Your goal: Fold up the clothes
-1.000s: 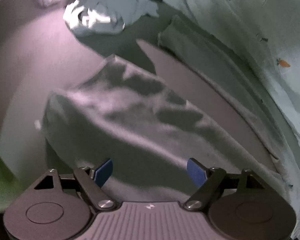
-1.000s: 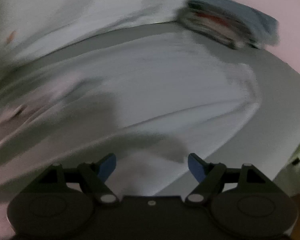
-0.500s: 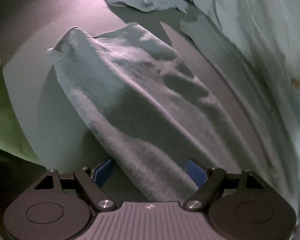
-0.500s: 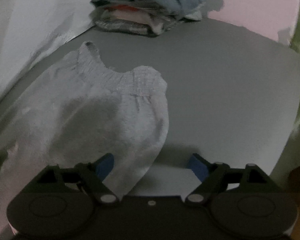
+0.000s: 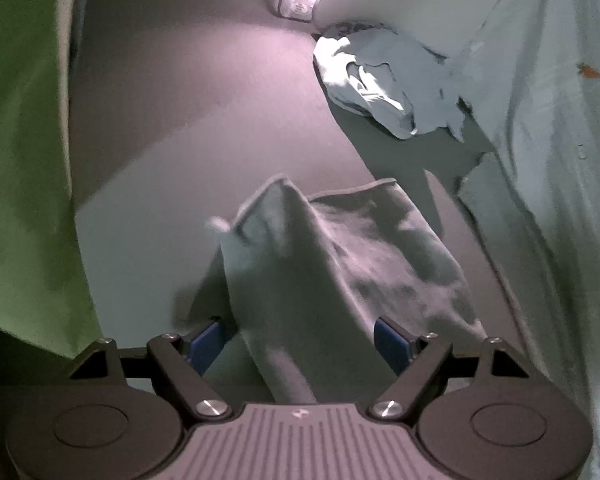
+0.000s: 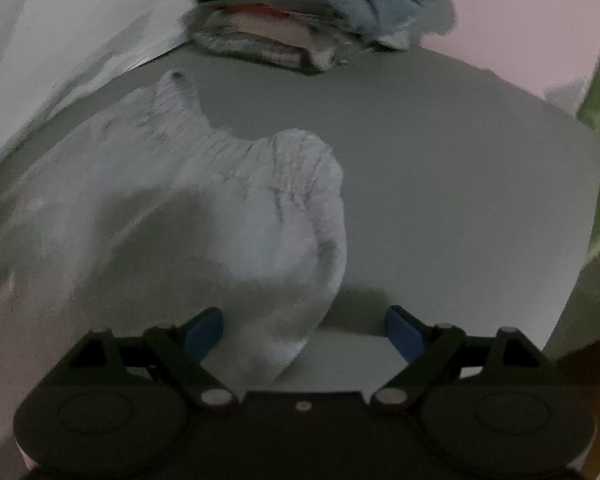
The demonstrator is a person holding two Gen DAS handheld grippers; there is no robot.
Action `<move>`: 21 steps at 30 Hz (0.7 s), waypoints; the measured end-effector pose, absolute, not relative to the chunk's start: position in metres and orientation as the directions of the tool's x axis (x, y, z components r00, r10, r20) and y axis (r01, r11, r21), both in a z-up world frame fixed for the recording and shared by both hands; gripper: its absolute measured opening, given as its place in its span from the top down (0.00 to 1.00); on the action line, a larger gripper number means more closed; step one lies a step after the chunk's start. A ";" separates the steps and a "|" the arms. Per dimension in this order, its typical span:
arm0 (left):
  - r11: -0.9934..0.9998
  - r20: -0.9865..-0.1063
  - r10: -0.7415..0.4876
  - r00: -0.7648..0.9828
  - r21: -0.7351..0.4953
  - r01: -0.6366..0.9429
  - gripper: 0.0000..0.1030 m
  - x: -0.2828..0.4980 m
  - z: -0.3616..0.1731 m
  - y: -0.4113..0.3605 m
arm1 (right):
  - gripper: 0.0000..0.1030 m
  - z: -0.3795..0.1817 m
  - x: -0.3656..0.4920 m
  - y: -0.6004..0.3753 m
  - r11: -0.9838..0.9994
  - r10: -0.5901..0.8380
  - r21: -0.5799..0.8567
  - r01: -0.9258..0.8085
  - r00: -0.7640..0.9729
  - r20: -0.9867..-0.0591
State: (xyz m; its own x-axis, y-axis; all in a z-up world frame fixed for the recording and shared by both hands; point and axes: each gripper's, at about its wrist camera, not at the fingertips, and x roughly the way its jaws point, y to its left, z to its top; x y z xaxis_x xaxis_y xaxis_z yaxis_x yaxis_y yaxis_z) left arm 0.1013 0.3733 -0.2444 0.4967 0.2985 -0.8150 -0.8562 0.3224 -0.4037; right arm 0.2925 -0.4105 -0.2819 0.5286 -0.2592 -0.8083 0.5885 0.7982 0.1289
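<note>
A neat folded pile point(image 6: 316, 20) sits on the table point(image 6: 460, 184), but the gray garment point(image 5: 340, 264) lies rumpled between both grippers' wide-open jaws, holding nothing.

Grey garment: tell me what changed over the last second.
The grey garment, spread flat a second ago, now rises in a peaked fold between the open left tool. In the right view its gathered waistband end came into sight between the open right tool. The folded stack and crumpled pile stayed.
</note>
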 end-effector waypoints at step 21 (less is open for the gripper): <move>0.266 -0.683 0.483 0.549 -0.483 -0.834 0.99 0.124 -0.129 0.388 | 1.00 -0.207 0.304 -0.424 0.739 -0.222 0.352 0.575 0.700 -0.678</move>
